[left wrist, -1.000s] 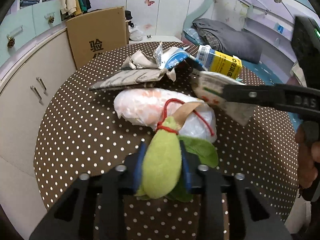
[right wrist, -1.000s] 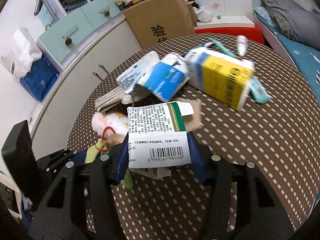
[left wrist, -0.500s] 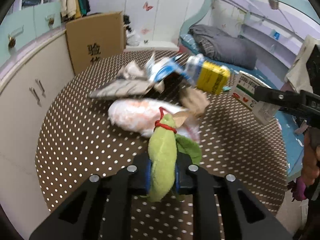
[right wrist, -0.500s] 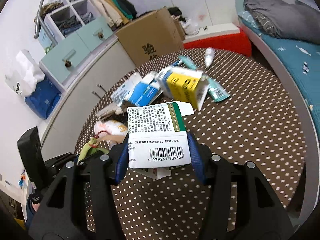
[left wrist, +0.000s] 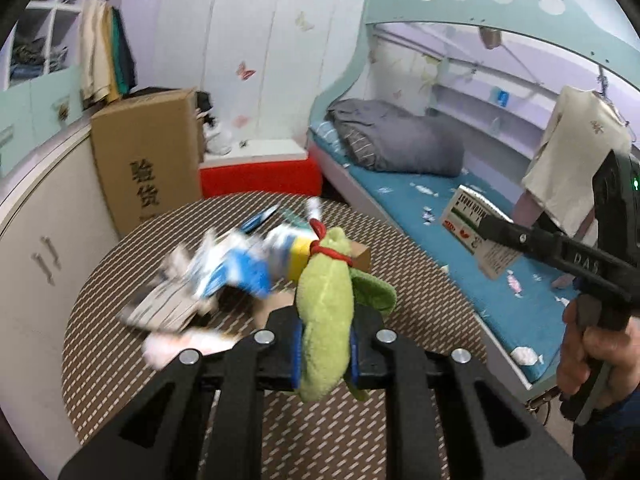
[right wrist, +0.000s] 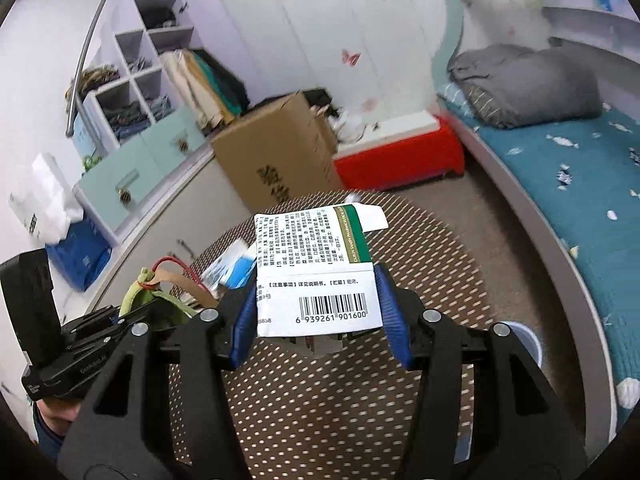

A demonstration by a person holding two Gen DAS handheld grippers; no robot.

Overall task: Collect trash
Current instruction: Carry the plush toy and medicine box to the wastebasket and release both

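Bedroom setting: round table with brown dotted cover, standing between a white cabinet run and a bunk bed with teal sheet and grey folded quilt. Cardboard box with black printed characters stands on the floor beyond the table, beside a red low step. Left gripper: jaws clamped on a green plush toy, held raised above the table; a red cord ties a brown paper tag at the toy's upper end. Right gripper: blue-padded jaws pressed against both sides of a flattened white medicine carton bearing a barcode and green band, held upright and clear of the tabletop. Remaining trash pile lies on the table's far half, motion-blurred; blue-and-white packaging, a yellow carton and pale paper can be made out. White round container shows on the floor at the table's right edge, in the right wrist view.
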